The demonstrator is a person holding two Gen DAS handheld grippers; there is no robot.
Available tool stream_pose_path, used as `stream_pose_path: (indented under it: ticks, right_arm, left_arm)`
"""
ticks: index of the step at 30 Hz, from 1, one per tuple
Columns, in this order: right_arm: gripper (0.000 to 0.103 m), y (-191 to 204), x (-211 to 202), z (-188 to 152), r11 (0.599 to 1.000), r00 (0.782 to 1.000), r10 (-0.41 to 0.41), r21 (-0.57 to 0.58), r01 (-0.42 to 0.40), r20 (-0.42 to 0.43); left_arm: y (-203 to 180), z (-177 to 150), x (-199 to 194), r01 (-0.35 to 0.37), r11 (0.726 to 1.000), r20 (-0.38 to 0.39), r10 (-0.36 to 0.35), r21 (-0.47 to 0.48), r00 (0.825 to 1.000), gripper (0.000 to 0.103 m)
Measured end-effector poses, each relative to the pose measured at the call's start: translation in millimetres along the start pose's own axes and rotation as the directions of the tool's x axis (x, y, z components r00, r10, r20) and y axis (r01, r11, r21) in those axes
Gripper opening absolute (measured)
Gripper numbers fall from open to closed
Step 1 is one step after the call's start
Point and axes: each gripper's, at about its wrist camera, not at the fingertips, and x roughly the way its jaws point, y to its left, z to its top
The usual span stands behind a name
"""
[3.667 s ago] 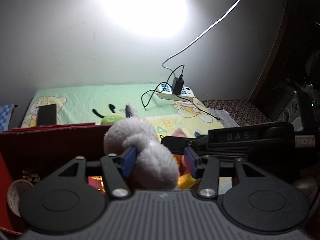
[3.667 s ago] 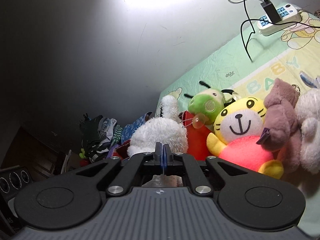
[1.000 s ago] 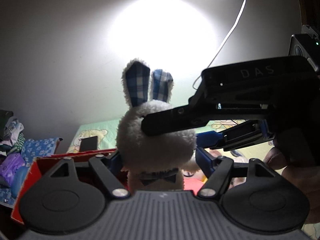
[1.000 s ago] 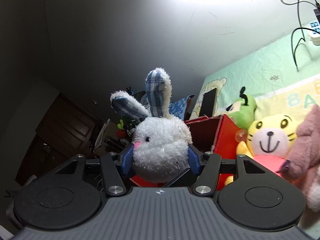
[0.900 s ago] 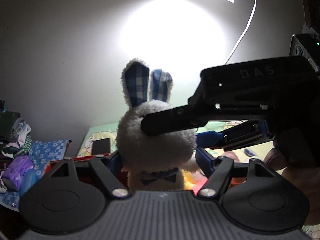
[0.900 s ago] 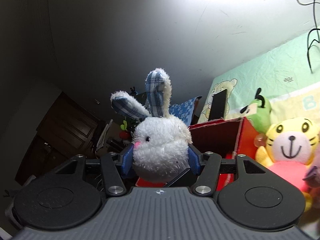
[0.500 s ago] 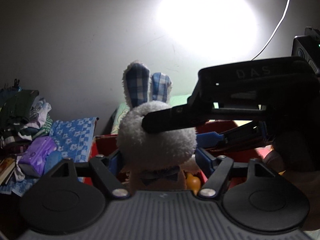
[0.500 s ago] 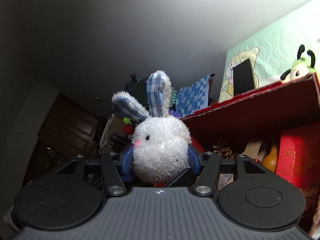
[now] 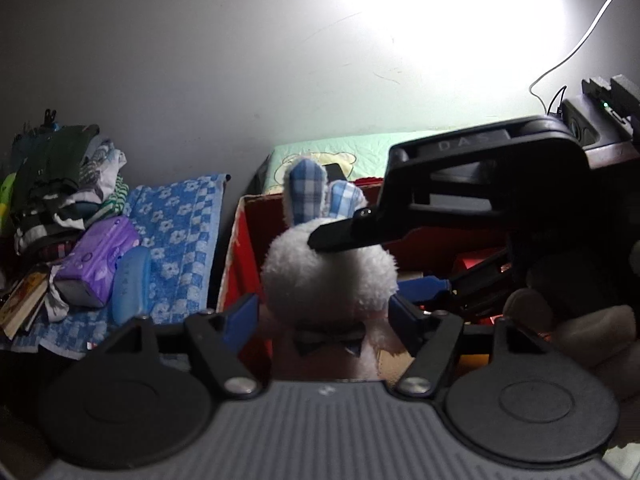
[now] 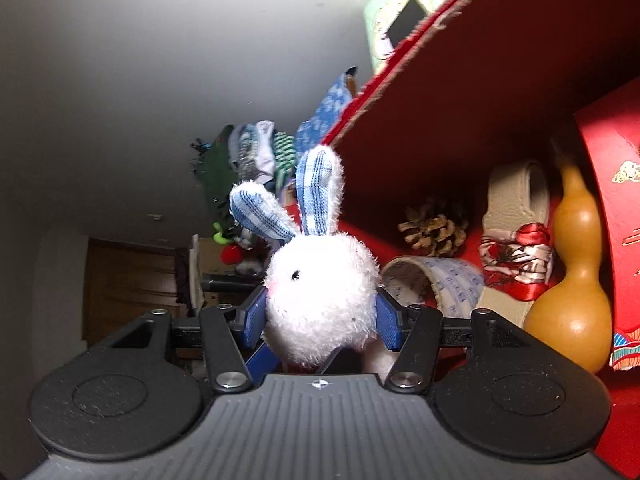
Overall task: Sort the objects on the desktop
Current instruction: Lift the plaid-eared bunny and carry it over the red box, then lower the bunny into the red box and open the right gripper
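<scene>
Over the red box [image 10: 460, 52], you are holding the bunny [image 10: 320, 300] with both tongs: right gripper [image 10: 320, 320] squeezing its head, left gripper [image 9: 324, 320] hugging its body, so it drops inside.

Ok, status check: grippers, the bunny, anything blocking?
Right gripper clamped on white plush bunny with blue checked ears. Left gripper flanks its body, grip unclear. Bunny at open red cardboard box; pinecone, tan gourd already inside.

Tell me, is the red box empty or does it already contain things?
Not empty. The red box already holds a pine cone, a yellow gourd and a tape roll.
</scene>
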Motion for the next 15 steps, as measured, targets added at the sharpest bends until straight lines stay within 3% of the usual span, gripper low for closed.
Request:
stream_pose_path:
  ticks: [5,6,9,15]
  right_arm:
    - [0.059,-1,11,2,0.999,0.999,-0.04,0.033,0.04,-0.007]
    - [0.059,-2,15,3,0.998,0.999,-0.054,0.044,0.054,-0.011]
    - [0.06,-8,21,1,0.994,0.996,-0.085,0.069,0.087,-0.028]
    - [0.064,-6,15,2,0.996,0.996,-0.091,0.015,0.091,-0.02]
  left_arm:
    - [8,-4,-4,0.019,1.0,0.016,-0.019,0.005,1.0,0.074]
    - [6,-4,-8,0.023,1.0,0.021,-0.023,0.006,1.0,0.068]
    - [4,-4,-17,0.034,0.999,0.041,-0.034,0.014,0.999,0.066]
    - [10,-5,-8,0.075,0.997,-0.005,-0.075,-0.03,0.997,0.066]
